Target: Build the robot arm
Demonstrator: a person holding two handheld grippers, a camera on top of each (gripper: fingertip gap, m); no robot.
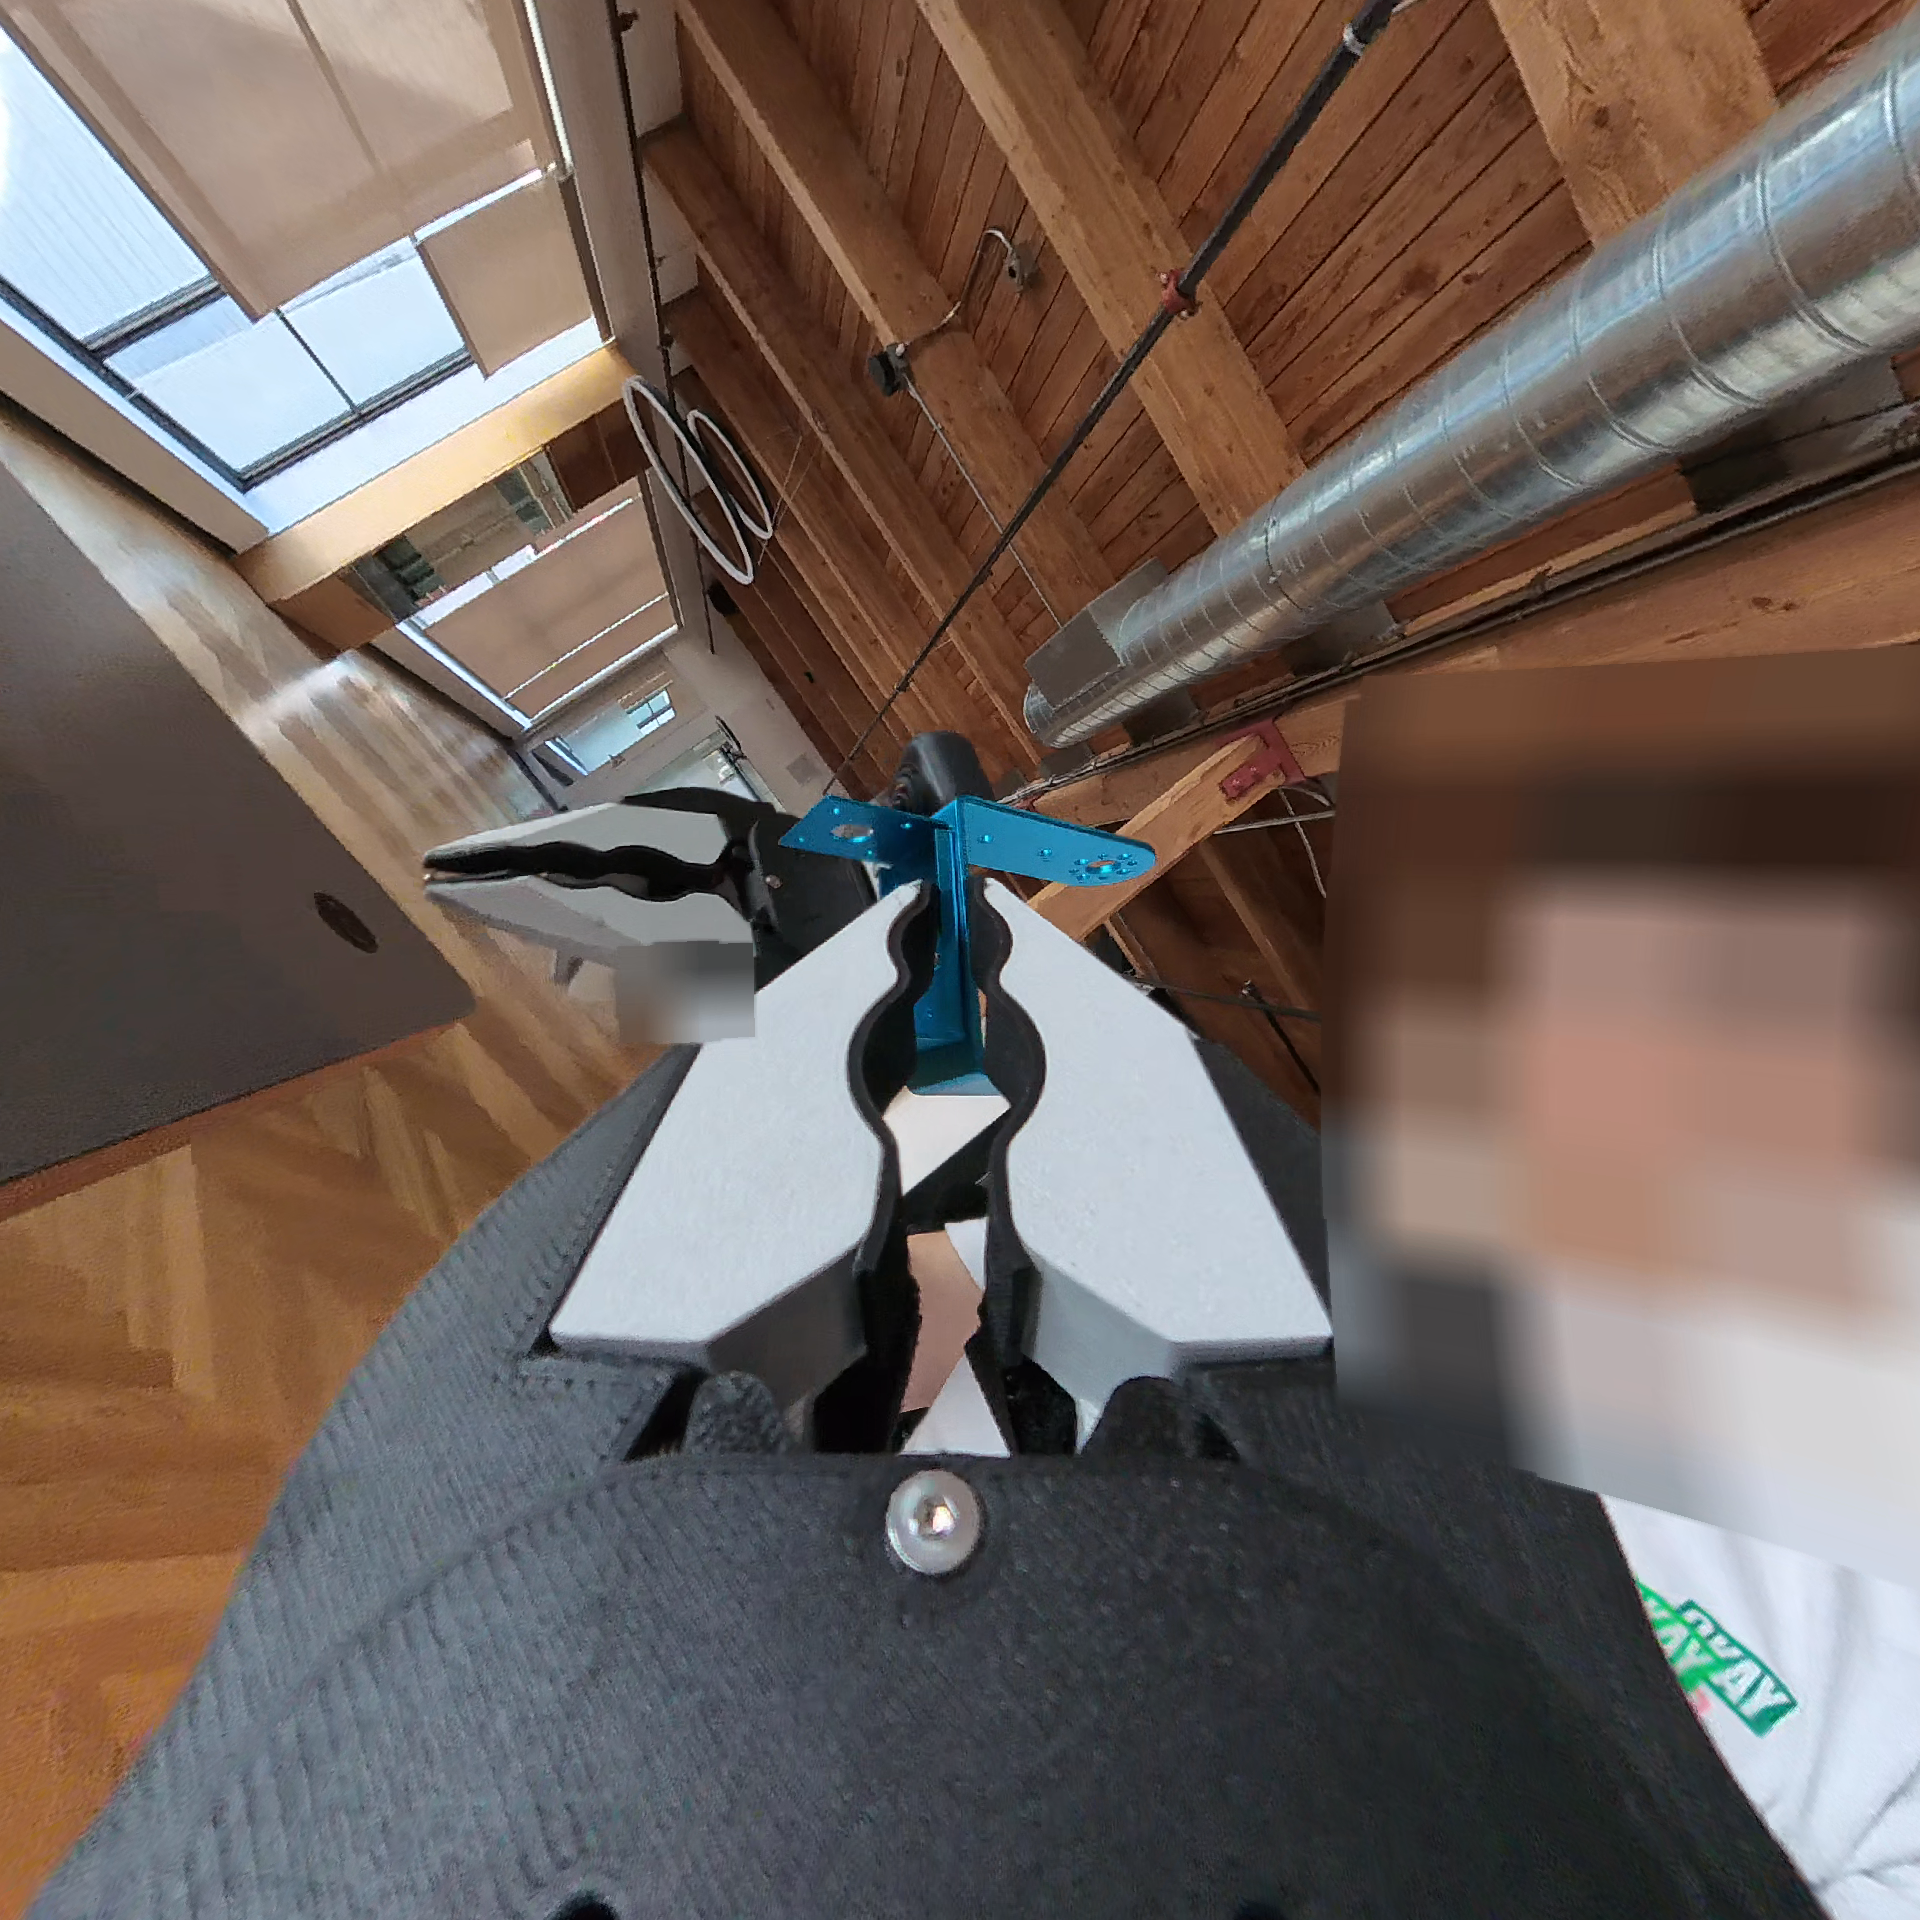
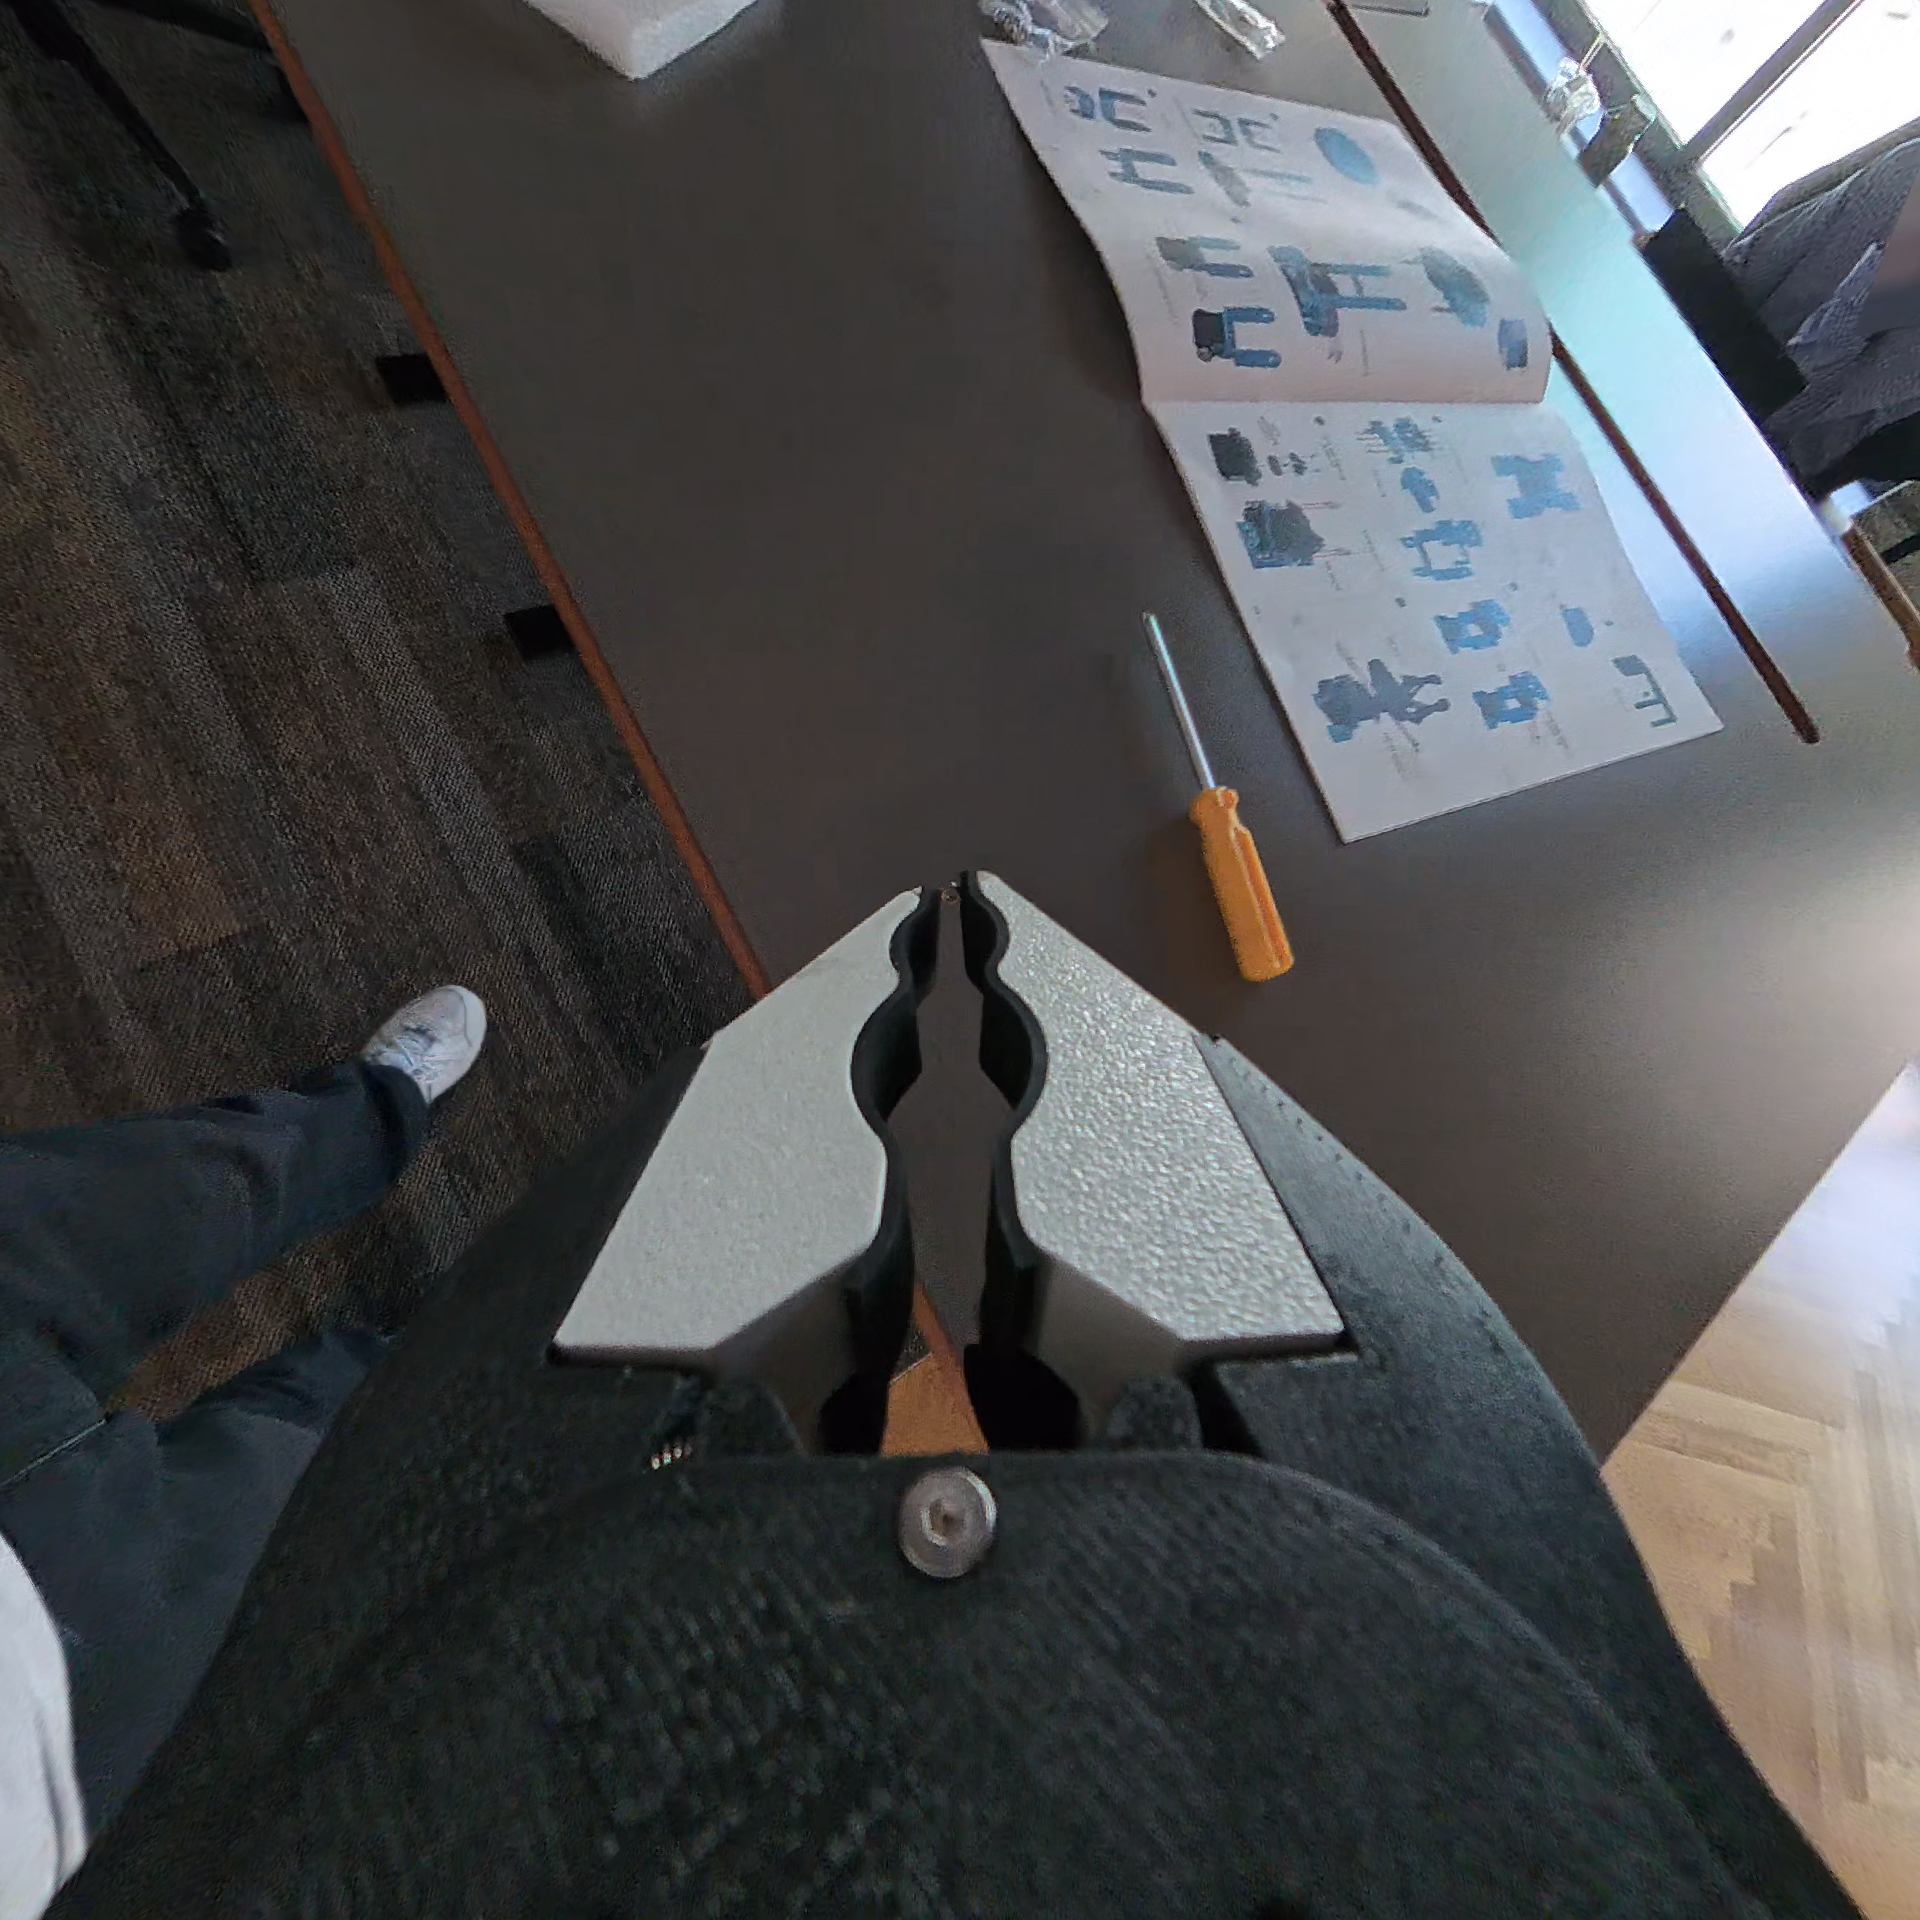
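Observation:
My left gripper (image 1: 951, 894) points up toward the ceiling and is shut on a blue metal bracket (image 1: 945, 966). The bracket's perforated arms stick out left and right above the fingertips. My right gripper shows in the left wrist view (image 1: 431, 871), closed, just left of the bracket and apart from it. In the right wrist view my right gripper (image 2: 948, 888) hangs over the dark table's near edge with its tips pinched on a tiny screw-like metal piece (image 2: 951, 885). An orange-handled screwdriver (image 2: 1236, 883) lies on the table just to its right.
An open instruction booklet (image 2: 1403, 468) lies on the dark table (image 2: 831, 416) beyond the screwdriver. A white foam block (image 2: 644, 26) and clear parts bags (image 2: 1029, 16) sit at the far end. The person's leg and white shoe (image 2: 431, 1039) stand on the carpet to the left. One gripper's finger ends stand about 20 cm off the other's. The orange-handled screwdriver (image 2: 1236, 883) sits 15 cm or so from the ends of my right fingers.

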